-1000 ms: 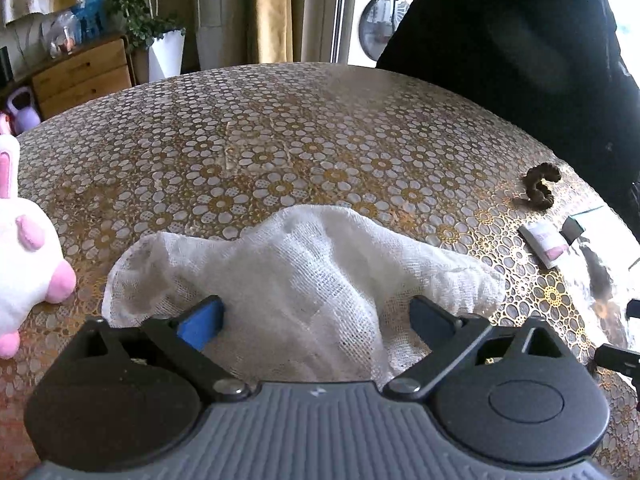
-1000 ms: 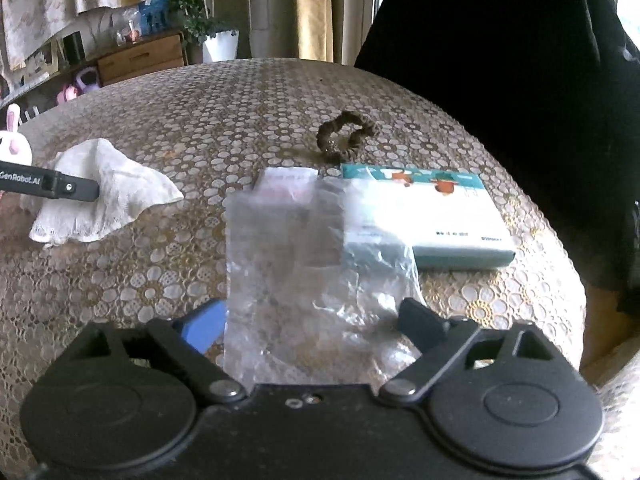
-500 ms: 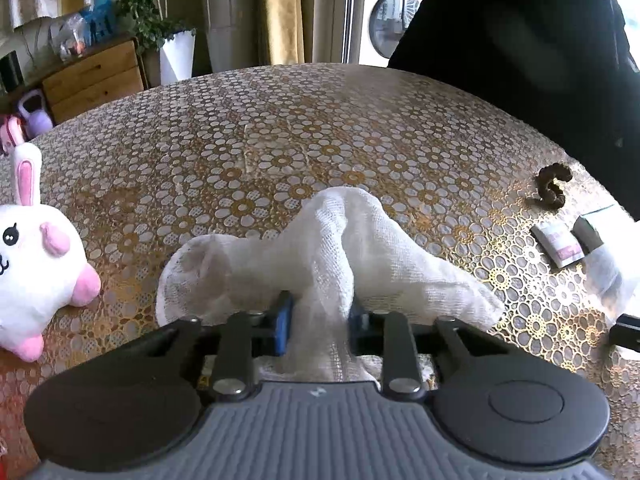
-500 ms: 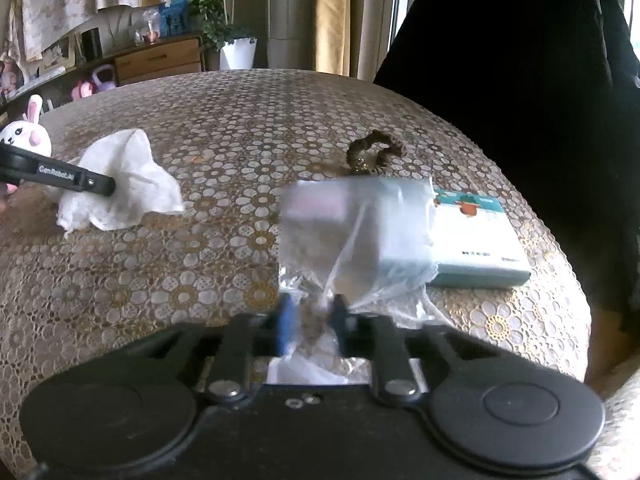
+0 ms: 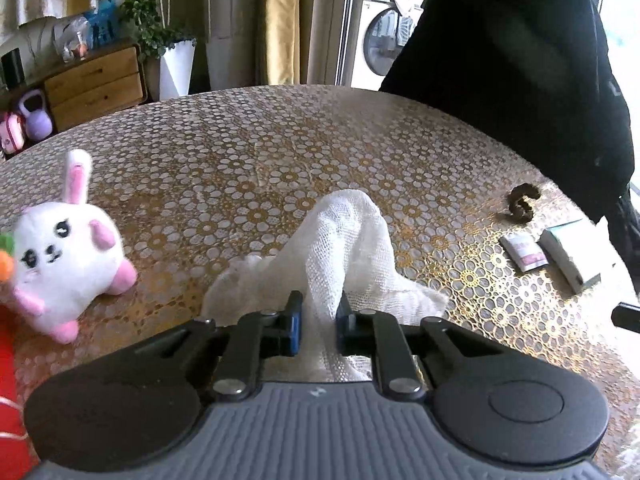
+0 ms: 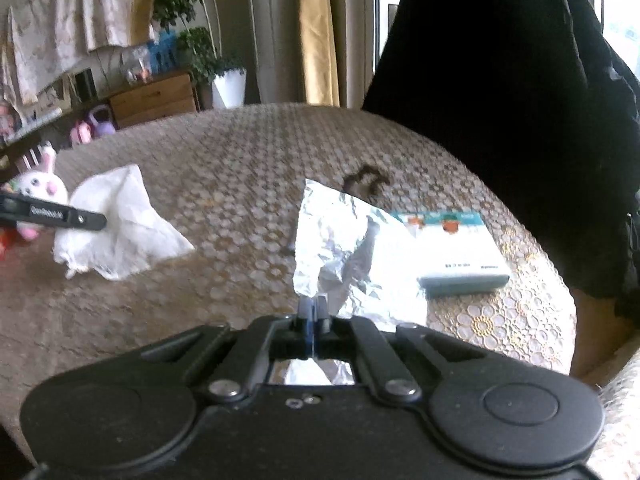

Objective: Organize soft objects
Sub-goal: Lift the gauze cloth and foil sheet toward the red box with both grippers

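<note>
Since the earlier frames, both sets of jaws closed from wide apart, each with something between them. Left gripper [image 5: 317, 322] now pinching a fold of the white gauze cloth [image 5: 340, 248], jaws narrow with the fabric bunched between the blue pads and pulled up into a peak at lower centre of the left wrist view; lower edges of the cloth trailing toward the gold floral tablecloth [image 5: 248, 152], whether touching it cannot be told. Right gripper [image 6: 314, 309] fully closed on the near edge of a crinkled clear plastic bag [image 6: 336, 232], raised into a standing sheet at centre of the right wrist view, somewhat blurred. Behind and right of the bag, flat on the table, a teal-and-white box [image 6: 460, 256], partly covered by the plastic. Above the bag, a dark brown scrunchie [image 6: 366, 178]. In the left wrist view the same scrunchie at right, with a small pink-and-white packet [image 5: 524, 252] just below it and beside the box. White plush bunny [image 5: 66, 252] with pink ears and feet at left of the left wrist view, apart from the cloth; something orange and red at the far left edge, too cropped to name. Dark clothing of a person [image 5: 520, 60] filling the upper right of both views. Wooden drawer unit [image 5: 94, 84] and a potted plant in a white planter [image 5: 176, 64] at upper left, beyond the table.
</note>
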`<move>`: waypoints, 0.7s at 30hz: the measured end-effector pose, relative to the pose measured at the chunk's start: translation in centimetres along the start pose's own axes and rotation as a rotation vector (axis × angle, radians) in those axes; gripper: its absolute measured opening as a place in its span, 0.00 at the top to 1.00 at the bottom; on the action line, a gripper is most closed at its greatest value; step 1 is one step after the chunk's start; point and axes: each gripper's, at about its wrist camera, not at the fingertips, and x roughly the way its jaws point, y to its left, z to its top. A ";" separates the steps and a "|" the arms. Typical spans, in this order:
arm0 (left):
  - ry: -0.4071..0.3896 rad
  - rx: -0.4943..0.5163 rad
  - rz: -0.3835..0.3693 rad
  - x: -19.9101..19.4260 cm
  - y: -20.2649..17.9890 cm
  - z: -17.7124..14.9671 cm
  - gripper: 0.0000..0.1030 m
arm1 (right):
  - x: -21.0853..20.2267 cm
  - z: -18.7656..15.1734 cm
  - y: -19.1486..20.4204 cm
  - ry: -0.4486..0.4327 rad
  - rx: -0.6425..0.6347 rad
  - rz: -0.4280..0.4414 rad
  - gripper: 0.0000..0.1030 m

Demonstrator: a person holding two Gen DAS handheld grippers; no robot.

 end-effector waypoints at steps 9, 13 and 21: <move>-0.024 -0.020 -0.018 -5.7 2.4 -0.7 0.85 | -4.6 1.5 3.7 -0.068 -0.021 0.112 1.00; -0.036 -0.026 -0.020 -8.6 4.0 -1.2 0.85 | -6.2 2.0 6.4 -0.084 -0.060 0.171 1.00; -0.067 -0.063 -0.021 -13.7 7.4 -2.2 0.85 | -8.1 3.3 11.5 -0.102 -0.147 0.271 1.00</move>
